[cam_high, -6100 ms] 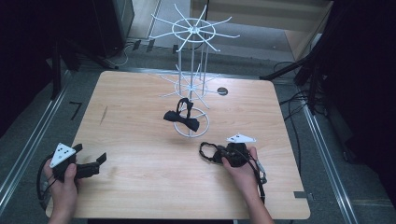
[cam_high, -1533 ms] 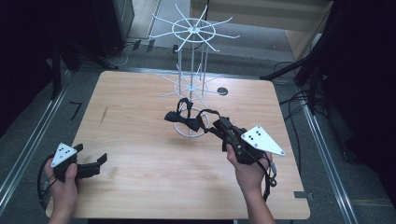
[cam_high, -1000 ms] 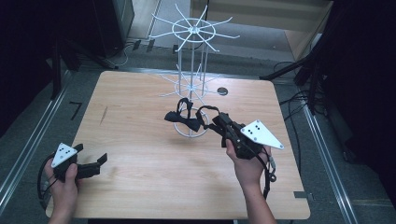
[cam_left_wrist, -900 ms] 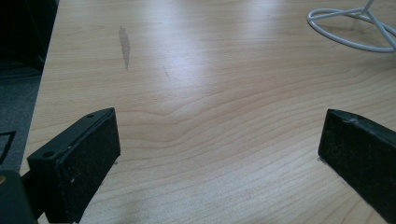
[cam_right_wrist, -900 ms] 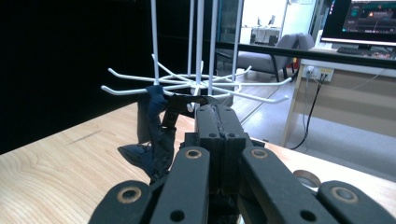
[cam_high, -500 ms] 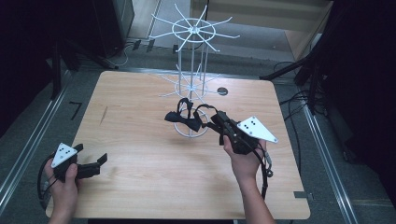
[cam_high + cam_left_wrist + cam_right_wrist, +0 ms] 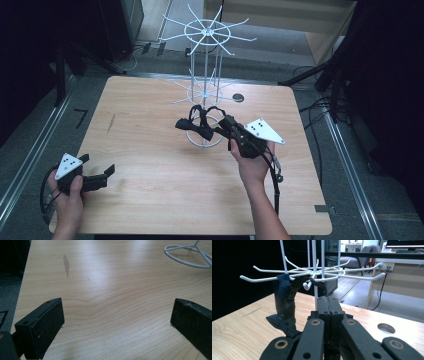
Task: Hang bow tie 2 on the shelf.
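At rack (image 7: 205,90): right tongs (image 7: 223,123) clamp strap (image 7: 318,283); left tongs (image 7: 102,175) agape.

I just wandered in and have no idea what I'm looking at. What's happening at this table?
A person holds a two-jaw gripper in each hand at a light wooden table. The right gripper is shut on a thin black strap of a dark bow tie that hangs from a low arm of the white wire display rack. Whether it is being hung or removed cannot be told. The left gripper rests open near the table's front left corner, holding nothing.
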{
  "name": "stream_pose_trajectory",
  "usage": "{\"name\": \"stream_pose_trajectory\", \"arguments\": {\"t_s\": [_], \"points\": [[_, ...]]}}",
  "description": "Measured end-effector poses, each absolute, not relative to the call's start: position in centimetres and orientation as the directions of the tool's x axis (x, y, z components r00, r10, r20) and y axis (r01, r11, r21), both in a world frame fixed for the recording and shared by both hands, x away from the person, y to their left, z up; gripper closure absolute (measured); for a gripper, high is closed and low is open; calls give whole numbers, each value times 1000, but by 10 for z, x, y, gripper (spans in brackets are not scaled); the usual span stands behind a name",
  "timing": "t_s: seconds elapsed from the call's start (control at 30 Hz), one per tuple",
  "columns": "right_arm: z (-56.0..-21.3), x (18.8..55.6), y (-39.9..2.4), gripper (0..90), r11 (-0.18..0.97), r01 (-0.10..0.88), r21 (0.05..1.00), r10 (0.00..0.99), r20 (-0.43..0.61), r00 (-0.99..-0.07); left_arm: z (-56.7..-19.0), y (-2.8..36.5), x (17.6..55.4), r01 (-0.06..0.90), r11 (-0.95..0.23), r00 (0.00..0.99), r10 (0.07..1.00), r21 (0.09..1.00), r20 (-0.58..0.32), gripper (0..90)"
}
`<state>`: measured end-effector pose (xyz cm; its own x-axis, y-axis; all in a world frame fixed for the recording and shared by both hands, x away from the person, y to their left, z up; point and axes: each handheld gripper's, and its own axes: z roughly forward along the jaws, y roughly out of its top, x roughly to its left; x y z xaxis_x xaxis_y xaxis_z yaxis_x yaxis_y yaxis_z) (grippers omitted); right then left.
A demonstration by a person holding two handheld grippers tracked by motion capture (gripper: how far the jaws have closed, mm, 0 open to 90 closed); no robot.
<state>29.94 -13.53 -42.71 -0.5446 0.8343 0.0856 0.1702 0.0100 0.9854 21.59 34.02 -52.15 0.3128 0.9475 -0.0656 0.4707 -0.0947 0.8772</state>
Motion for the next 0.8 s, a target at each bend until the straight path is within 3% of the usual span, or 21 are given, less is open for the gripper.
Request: {"name": "stream_pose_trajectory", "arguments": {"t_s": [0.4,0.53,0.7,0.8], "points": [[-433,309,-131,898,2,198,980,843,105,-528,-522,340,216,470,-94,313,947,878,-66,0],[-436,309,-135,825,3,202,979,838,108,-535,-522,340,216,471,-95,314,947,877,-67,0],[-440,306,-148,610,9,205,979,847,102,-522,-522,340,216,472,-96,320,945,876,-69,0],[-443,304,-156,539,27,209,977,846,90,-526,-522,340,216,473,-96,319,945,876,-69,0]]}}
